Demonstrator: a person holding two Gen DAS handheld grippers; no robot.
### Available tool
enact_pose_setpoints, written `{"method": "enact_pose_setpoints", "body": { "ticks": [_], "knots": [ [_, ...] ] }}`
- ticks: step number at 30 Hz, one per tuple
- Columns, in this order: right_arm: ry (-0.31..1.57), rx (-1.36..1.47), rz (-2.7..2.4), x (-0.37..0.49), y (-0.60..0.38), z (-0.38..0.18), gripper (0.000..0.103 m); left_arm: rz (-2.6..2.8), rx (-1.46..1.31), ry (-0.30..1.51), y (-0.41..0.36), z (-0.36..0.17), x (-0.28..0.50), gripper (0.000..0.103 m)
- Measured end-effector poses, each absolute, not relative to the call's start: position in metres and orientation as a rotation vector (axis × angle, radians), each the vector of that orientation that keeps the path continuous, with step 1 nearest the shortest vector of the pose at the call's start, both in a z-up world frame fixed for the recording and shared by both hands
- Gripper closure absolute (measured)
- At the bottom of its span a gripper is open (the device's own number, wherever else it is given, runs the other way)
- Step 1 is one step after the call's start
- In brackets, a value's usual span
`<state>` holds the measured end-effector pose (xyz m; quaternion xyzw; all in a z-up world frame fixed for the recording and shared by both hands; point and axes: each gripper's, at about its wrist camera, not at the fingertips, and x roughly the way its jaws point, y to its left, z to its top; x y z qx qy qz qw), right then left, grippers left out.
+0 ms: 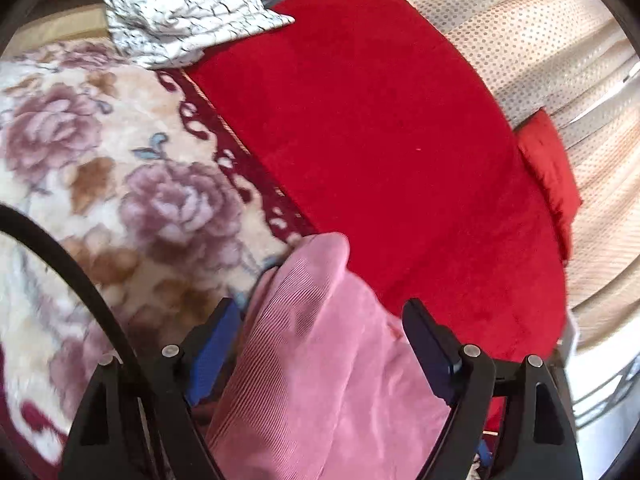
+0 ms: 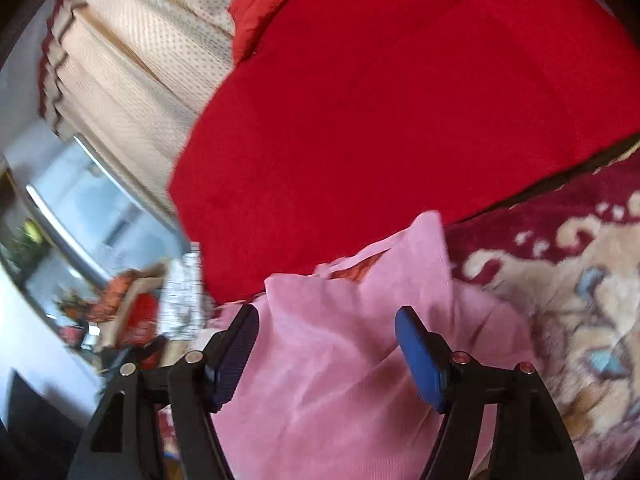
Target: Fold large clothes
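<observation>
Both sets of jaws stand apart, the pink garment (image 1: 320, 344) lying loose between them, so I judge a fold just laid down.
Left gripper (image 1: 324, 340) and right gripper (image 2: 326, 354) grip nothing; beyond the jaws lies the red blanket (image 1: 380, 140). Next I need a fresh edge to pinch. No containers show.

Home bedroom: floral blanket (image 1: 100, 152), red bedspread (image 1: 380, 140), dotted curtain (image 1: 540, 52).

Bright daylight, motion blur, fisheye warp, dark corners.
</observation>
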<state>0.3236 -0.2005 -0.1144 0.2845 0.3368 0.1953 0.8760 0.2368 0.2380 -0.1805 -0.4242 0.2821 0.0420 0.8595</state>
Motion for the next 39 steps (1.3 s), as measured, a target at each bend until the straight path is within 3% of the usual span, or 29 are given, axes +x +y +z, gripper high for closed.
{"method": "enact_pose_setpoints", "body": {
  "ticks": [12, 14, 15, 18, 24, 29, 30, 33, 35, 36, 37, 39],
  "knots": [
    [0.869, 0.559, 0.327, 0.396, -0.214, -0.152, 0.028, 0.18, -0.686, 0.765, 0.217, -0.217, 0.249, 0.019],
    [0.908, 0.536, 0.332, 0.405, -0.202, -0.161, 0.043, 0.195, -0.655, 0.798, 0.216, -0.219, 0.251, 0.019],
    [0.928, 0.529, 0.356, 0.407, -0.195, -0.168, 0.078, 0.208, -0.647, 0.803, 0.216, -0.22, 0.251, 0.019],
    [0.915, 0.44, 0.342, 0.397, -0.188, -0.167, 0.093, 0.221, -0.633, 0.785, 0.215, -0.216, 0.25, 0.019],
    [0.735, 0.214, 0.105, 0.346, -0.187, -0.118, 0.097, 0.227, -0.544, 0.687, 0.2, -0.193, 0.244, 0.019],
    [0.862, 0.448, 0.026, 0.351, -0.239, -0.168, 0.097, 0.234, -0.496, 0.789, 0.195, -0.209, 0.255, 0.019],
    [0.839, 0.495, 0.046, 0.345, -0.245, -0.163, 0.093, 0.244, -0.498, 0.797, 0.198, -0.213, 0.256, 0.019],
    [0.741, 0.551, 0.15, 0.328, -0.242, -0.125, 0.092, 0.261, -0.512, 0.794, 0.201, -0.213, 0.255, 0.019],
    [0.715, 0.523, 0.245, 0.317, -0.225, -0.103, 0.072, 0.248, -0.495, 0.789, 0.195, -0.209, 0.254, 0.019],
    [0.705, 0.5, 0.292, 0.312, -0.21, -0.096, 0.035, 0.247, -0.484, 0.785, 0.193, -0.208, 0.255, 0.019],
    [0.703, 0.482, 0.331, 0.308, -0.199, -0.094, 0.012, 0.235, -0.457, 0.772, 0.187, -0.204, 0.254, 0.019],
    [0.695, 0.434, 0.393, 0.295, -0.173, -0.093, 0.016, 0.229, -0.416, 0.751, 0.18, -0.196, 0.251, 0.019]
  ]
}}
